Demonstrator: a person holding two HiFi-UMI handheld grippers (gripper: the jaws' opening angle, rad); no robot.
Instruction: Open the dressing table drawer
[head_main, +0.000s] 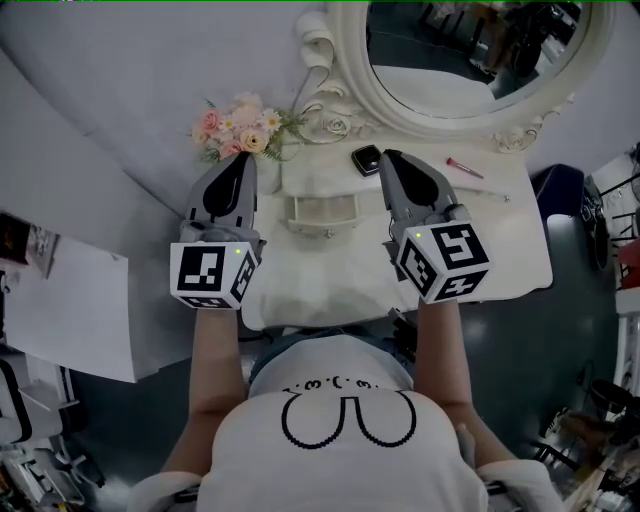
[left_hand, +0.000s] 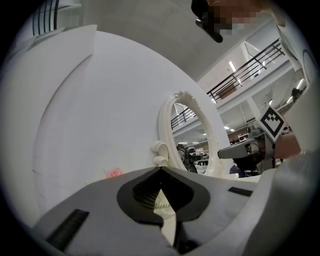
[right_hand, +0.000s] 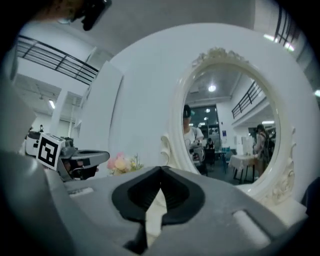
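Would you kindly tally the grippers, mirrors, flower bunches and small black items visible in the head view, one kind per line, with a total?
grippers: 2, the left gripper and the right gripper
mirror: 1
flower bunch: 1
small black item: 1
total: 5

Pink bouquet (head_main: 238, 127) left of ornate oval mirror (head_main: 470, 50), small black case (head_main: 366, 159) and red stick (head_main: 464, 167) below

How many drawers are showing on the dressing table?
1: a drawer at the middle of the dressing table, in front of the oval mirror. Others may be hidden below the tabletop.
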